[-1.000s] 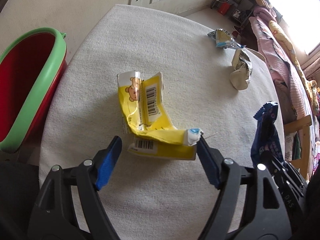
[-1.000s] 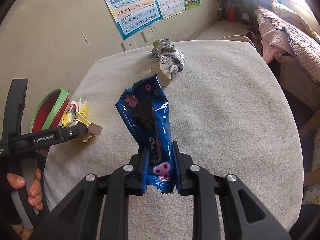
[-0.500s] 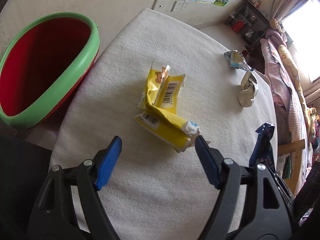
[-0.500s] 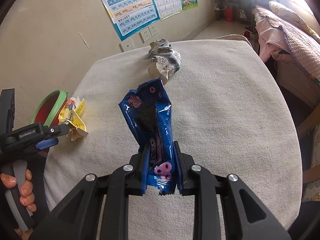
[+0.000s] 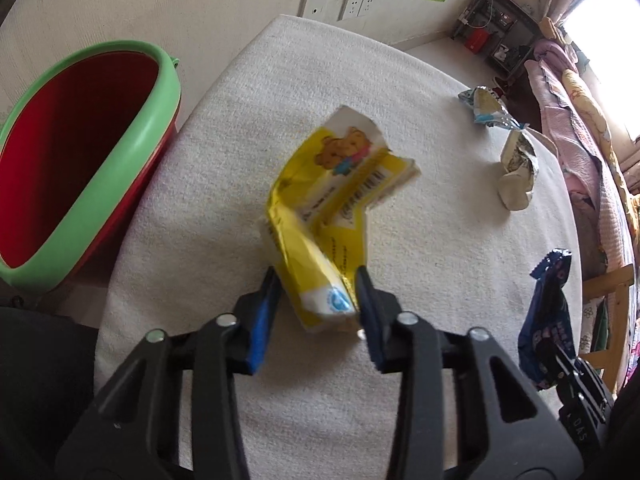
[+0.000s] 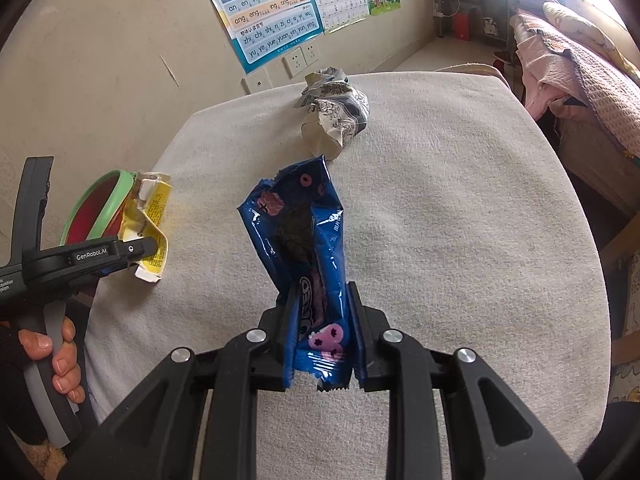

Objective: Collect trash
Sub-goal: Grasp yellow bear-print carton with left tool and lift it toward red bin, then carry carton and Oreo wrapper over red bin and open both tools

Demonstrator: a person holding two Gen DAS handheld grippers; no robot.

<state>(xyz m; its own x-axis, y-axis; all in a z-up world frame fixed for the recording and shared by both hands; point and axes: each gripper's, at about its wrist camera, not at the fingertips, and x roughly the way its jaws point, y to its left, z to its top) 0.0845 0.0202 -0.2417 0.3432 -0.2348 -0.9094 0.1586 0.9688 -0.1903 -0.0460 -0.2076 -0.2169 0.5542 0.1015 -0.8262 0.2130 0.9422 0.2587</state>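
Observation:
My left gripper (image 5: 318, 292) is shut on the near end of a crumpled yellow carton (image 5: 320, 216) with a bear print, held just above the white-clothed table (image 5: 240, 140). The carton (image 6: 154, 216) and left gripper (image 6: 132, 250) also show in the right wrist view. My right gripper (image 6: 320, 320) is shut on a blue Oreo wrapper (image 6: 300, 232) that stands upright above the table; it also shows in the left wrist view (image 5: 544, 320). A red bin with a green rim (image 5: 80, 152) stands left of the table.
A crumpled grey-white wrapper (image 6: 336, 112) lies at the table's far side, also in the left wrist view (image 5: 518, 172), with a blue-silver wrapper (image 5: 486, 108) beyond it. A bed (image 6: 580, 64) stands to the right. Wall posters (image 6: 272, 12) hang behind.
My left gripper has closed on the yellow carton's near end; it was open around it before. The view has swung toward the red bin. The right gripper holds the blue wrapper as before.

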